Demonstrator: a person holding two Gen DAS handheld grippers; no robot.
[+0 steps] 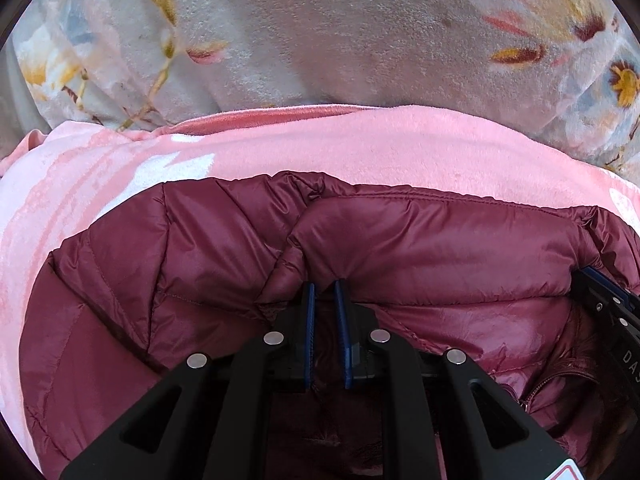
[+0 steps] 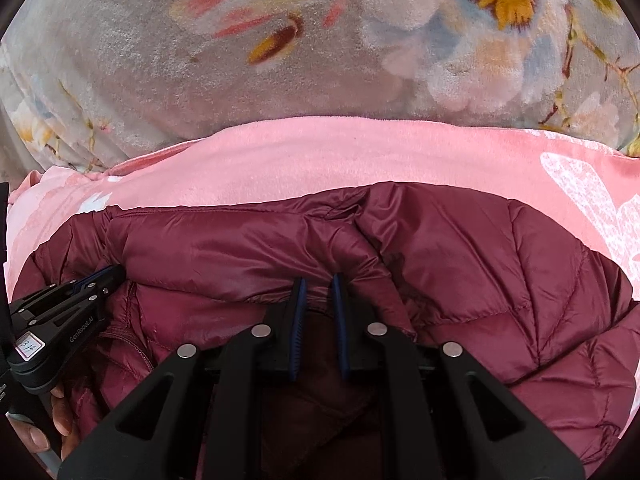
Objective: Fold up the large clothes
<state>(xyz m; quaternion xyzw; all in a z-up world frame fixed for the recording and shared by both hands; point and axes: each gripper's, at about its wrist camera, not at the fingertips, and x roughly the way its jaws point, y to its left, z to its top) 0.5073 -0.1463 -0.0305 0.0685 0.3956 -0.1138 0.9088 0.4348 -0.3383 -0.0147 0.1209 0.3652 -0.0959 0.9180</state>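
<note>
In the right wrist view, the left gripper (image 2: pixel 106 274) at the left edge carries the white lettering "GenRobot.AI" along the side of its black body. Lower on the same body sits a small white sticker (image 2: pixel 31 345) with pink edging and a handwritten mark, perhaps "34"; the writing is too small to be sure. In the left wrist view, the right gripper (image 1: pixel 590 276) at the right edge shows the white letters "DA" on its black side, cut off by the picture's border.
</note>
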